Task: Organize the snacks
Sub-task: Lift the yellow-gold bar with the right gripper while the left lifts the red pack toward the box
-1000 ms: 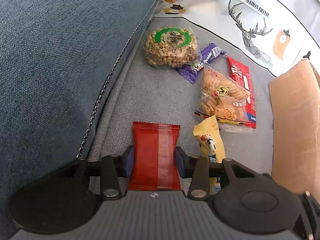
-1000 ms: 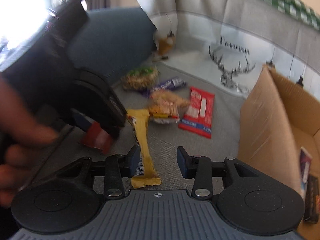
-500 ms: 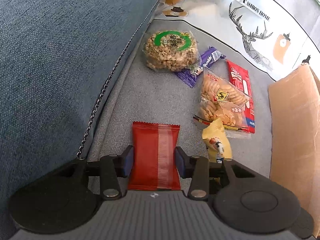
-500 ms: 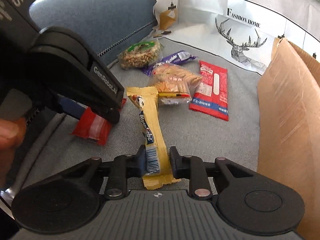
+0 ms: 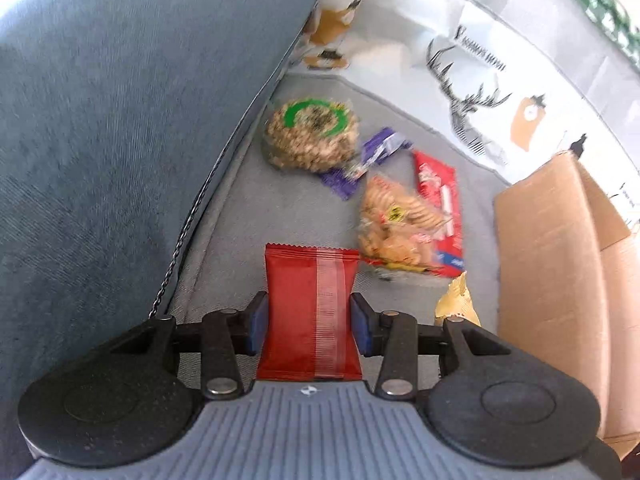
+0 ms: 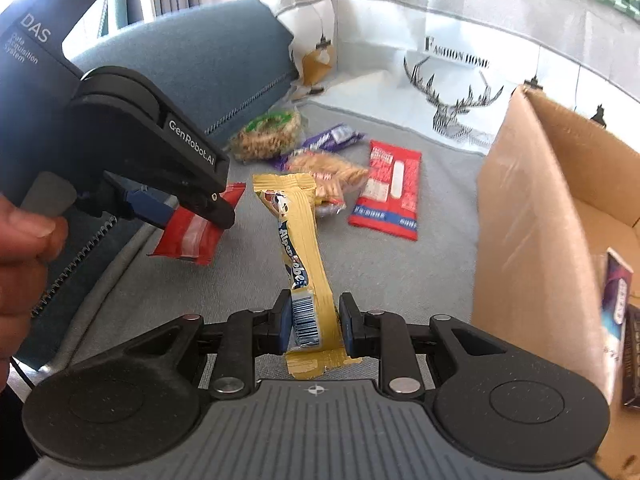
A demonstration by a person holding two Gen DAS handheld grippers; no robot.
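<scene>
My left gripper [image 5: 307, 317] is shut on a red snack packet [image 5: 310, 308] and holds it above the grey sofa seat; it also shows in the right wrist view [image 6: 192, 228]. My right gripper [image 6: 314, 326] is shut on a long yellow candy bar [image 6: 300, 248], lifted off the seat; its top end shows in the left wrist view [image 5: 456, 300]. A cardboard box [image 6: 532, 216] stands at the right, also seen in the left wrist view [image 5: 548, 256], with a few packets inside.
On the seat lie a round nut cake [image 5: 310, 138], a purple bar [image 5: 368, 160], a clear cracker bag [image 5: 396, 224] and a red flat packet [image 5: 440, 208]. The blue sofa backrest [image 5: 120, 120] rises on the left. A deer-print cloth [image 5: 480, 72] covers the back.
Both grippers have lifted with their packets, away from the seat. The right gripper closed on the yellow bar and raised it. The box is now closer in view.
</scene>
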